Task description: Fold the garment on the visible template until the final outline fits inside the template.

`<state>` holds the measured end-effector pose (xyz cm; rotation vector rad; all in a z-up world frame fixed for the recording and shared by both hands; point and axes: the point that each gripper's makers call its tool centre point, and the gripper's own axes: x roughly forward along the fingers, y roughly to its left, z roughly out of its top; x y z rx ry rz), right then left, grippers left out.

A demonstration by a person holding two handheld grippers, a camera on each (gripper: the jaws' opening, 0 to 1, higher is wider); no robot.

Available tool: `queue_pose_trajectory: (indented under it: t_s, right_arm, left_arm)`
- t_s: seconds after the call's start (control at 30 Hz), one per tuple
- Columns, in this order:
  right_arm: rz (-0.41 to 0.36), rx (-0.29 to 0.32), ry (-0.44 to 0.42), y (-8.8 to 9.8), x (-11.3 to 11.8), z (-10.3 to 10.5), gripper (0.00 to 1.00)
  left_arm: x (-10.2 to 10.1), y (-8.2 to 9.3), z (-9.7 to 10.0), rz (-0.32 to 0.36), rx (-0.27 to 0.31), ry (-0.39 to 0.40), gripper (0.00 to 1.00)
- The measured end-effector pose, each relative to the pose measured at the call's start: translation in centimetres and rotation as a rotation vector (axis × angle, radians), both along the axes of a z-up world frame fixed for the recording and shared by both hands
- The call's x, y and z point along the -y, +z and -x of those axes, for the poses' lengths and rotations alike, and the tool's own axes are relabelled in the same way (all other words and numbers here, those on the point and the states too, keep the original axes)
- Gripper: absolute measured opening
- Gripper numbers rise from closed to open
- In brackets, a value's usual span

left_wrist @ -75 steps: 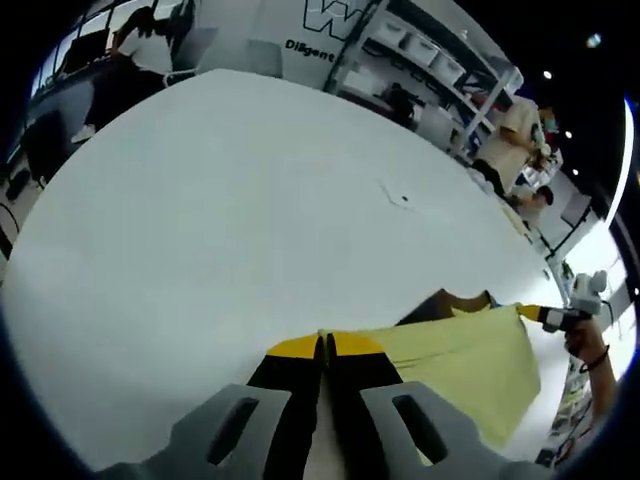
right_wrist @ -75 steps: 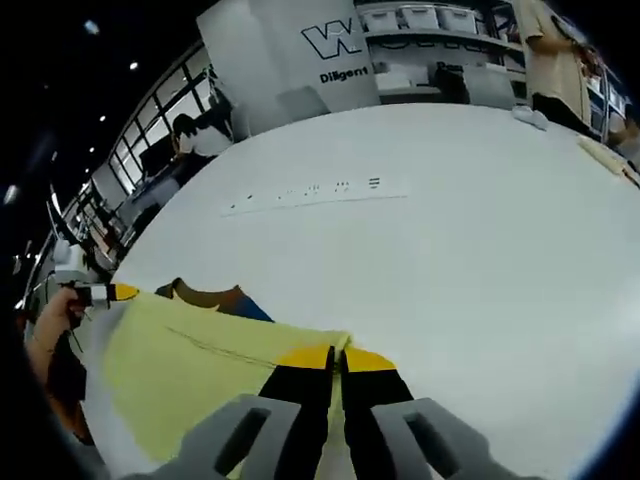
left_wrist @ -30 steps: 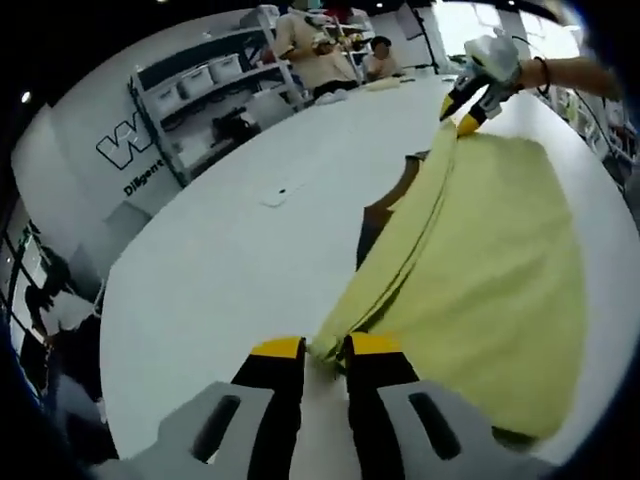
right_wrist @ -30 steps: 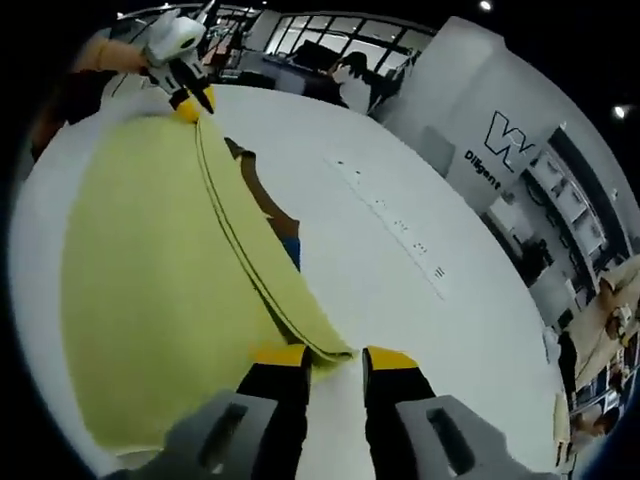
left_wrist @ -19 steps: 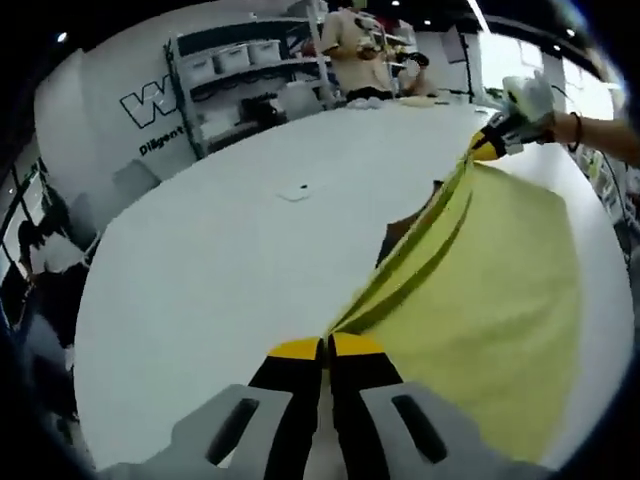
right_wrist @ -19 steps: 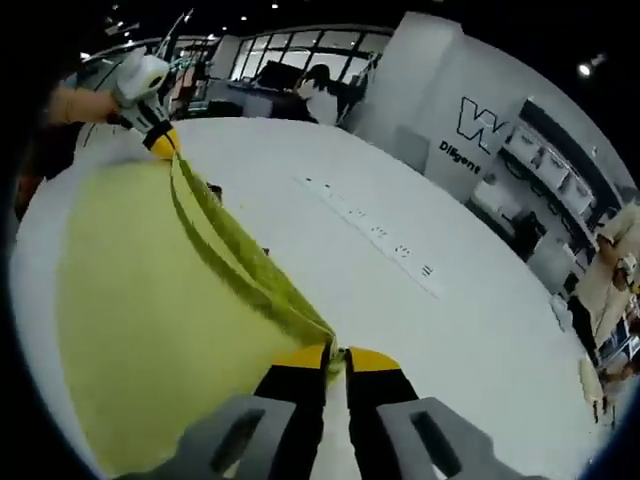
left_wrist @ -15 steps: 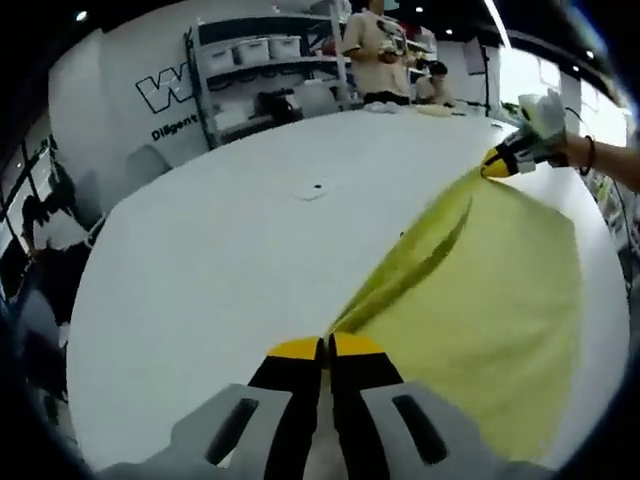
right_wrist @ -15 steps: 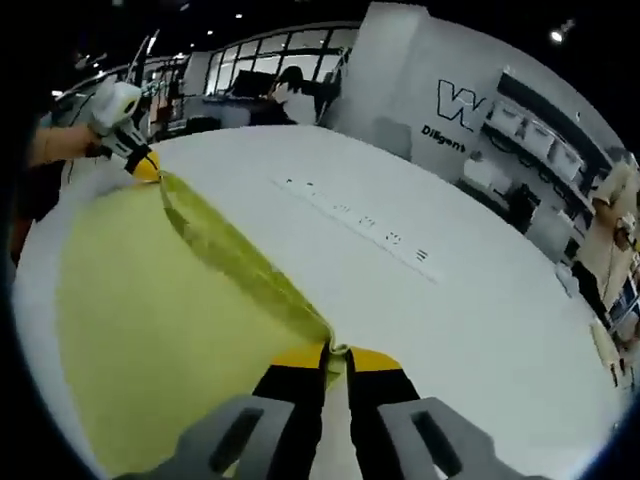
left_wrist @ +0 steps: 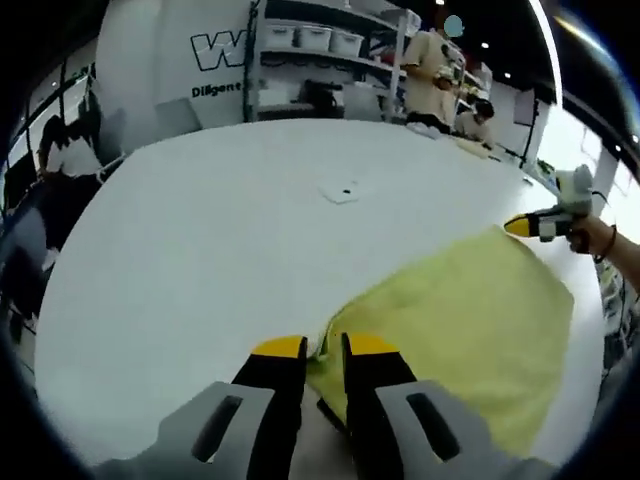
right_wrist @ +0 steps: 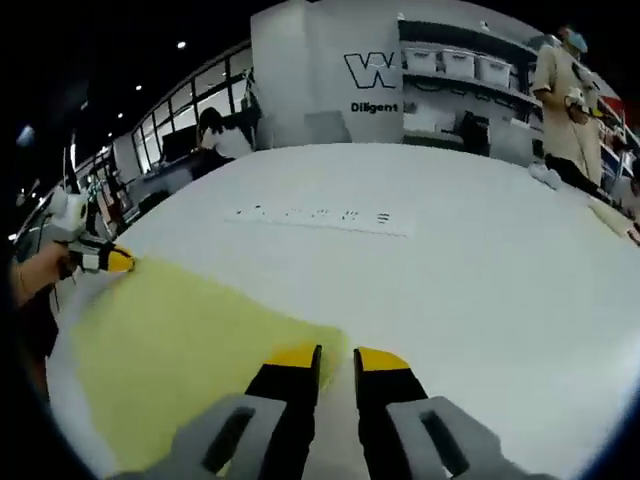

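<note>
The yellow garment [left_wrist: 460, 320] lies flat and folded on the white table [left_wrist: 200, 230], running from my left gripper [left_wrist: 323, 352] toward the right. My left gripper's jaws stand a little apart, with the garment's near corner lying loose between them. At the garment's far corner a hand holds my right gripper [left_wrist: 520, 226]. In the right gripper view the garment [right_wrist: 170, 340] spreads to the left. My right gripper [right_wrist: 337, 358] is open just past the cloth's corner, with white table in the gap. My left gripper [right_wrist: 112, 261] sits at the far corner.
A white strip with small dark marks [right_wrist: 320, 215] lies across the table beyond the garment. A small white slip [left_wrist: 345, 190] lies mid-table. Shelves with bins [left_wrist: 320, 60] and people [left_wrist: 430, 70] stand beyond the far edge.
The garment's raised edge, held taut between both grippers, has come down flat on the table. Both grippers' jaws have parted and let go of the corners.
</note>
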<state>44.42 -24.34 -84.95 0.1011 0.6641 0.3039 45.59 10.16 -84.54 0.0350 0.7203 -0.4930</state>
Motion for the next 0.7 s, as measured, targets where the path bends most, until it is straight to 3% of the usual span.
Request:
queue_pose_trajectory:
  t_s: [0.13, 0.27, 0.7]
  right_arm:
    - [-0.068, 0.010, -0.023, 1.1, -0.3, 0.3, 0.22]
    - [-0.134, 0.003, -0.032, 2.0, -0.9, 0.8, 0.38]
    - [-0.119, 0.016, 0.063, 3.8, -2.9, 4.5, 0.59]
  left_arm:
    - [0.0, 0.7, 0.3, -0.009, 0.014, -0.005, 0.27]
    - [-0.2, 1.2, 0.5, 0.011, 0.006, 0.006, 0.42]
    - [0.4, 2.6, 3.3, 0.073, 0.014, -0.008, 0.53]
